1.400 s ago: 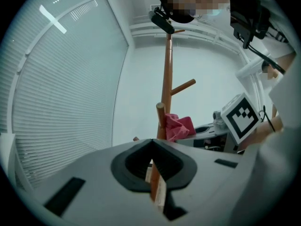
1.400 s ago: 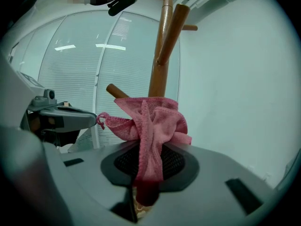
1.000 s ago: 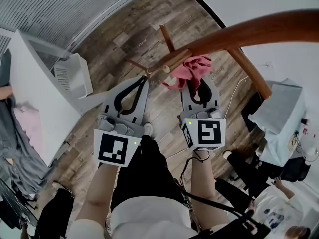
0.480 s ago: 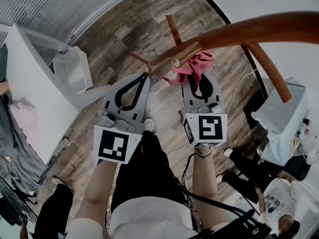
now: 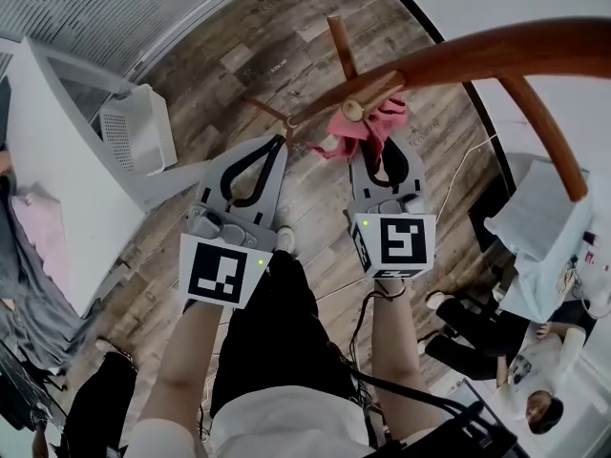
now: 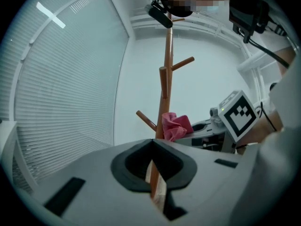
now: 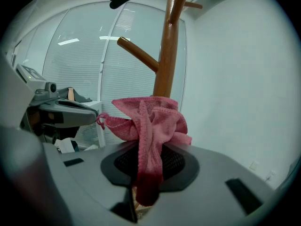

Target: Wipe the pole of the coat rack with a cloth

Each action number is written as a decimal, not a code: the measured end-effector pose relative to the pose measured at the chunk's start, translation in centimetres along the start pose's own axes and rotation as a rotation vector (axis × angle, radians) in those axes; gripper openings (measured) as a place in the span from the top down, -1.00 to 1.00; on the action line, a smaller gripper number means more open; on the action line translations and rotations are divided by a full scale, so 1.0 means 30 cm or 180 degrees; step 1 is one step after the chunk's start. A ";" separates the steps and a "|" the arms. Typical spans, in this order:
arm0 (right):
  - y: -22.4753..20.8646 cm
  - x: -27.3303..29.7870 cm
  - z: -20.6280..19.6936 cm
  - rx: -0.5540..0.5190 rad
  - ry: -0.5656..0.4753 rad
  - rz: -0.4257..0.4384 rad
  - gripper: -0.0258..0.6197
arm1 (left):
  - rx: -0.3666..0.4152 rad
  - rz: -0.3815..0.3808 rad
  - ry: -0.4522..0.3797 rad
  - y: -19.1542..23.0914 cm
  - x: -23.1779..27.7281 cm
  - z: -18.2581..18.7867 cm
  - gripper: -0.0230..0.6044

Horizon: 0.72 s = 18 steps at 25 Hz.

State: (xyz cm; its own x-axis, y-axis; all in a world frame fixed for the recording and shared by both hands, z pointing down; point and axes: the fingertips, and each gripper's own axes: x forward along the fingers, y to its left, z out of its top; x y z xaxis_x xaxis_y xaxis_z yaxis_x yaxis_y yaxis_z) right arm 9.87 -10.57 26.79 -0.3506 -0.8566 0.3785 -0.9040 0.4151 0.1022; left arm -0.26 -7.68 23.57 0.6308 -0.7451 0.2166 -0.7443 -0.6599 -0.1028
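Pink cloth [image 7: 150, 126]: it is bunched and pinched by the right gripper [image 7: 146, 144], and its loose folds are pressed against the pole [image 7: 165, 60] just below a side peg [image 7: 138, 54].
Right fingers [image 7: 211, 173]: they are closed tight on the cloth, with no gap seen; a darker tail of the cloth is hung down through the padded opening behind the tips.
Left gripper [image 6: 151, 141]: it is held at the pole, lower down it than the cloth.
Left fingers [image 6: 94, 173]: they are brought together at the tips, with nothing gripped; behind the tips only a thin slit is seen, and a strip of wood is shown through it. Whether the tips are touching the pole cannot be told.
Pole: reddish-brown wood, upright, with pegs angled upward from it above the cloth.
Floor [image 5: 239, 55]: wood planks are laid round the foot of the pole.
White cabinet [image 5: 67, 189]: it is stood well apart from the pole, on the left gripper's side.
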 end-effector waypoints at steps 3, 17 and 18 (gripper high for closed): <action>0.003 0.006 -0.016 -0.0036 0.0006 0.0007 0.62 | 0.0002 -0.0001 -0.0013 -0.003 0.008 -0.014 0.88; -0.009 0.056 -0.056 -0.0223 -0.0140 -0.0004 0.62 | -0.0088 0.0078 -0.0164 -0.004 0.080 -0.100 0.88; -0.011 0.059 -0.059 -0.0233 -0.0147 -0.0018 0.62 | -0.0083 0.0076 -0.0169 -0.006 0.085 -0.107 0.88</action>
State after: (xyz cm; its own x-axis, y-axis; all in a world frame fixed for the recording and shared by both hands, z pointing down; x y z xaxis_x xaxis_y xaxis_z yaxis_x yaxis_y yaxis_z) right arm 10.00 -11.67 29.05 -0.3580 -0.8715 0.3353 -0.8862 0.4302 0.1720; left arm 0.79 -9.14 27.27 0.6231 -0.7651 0.1626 -0.7642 -0.6397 -0.0818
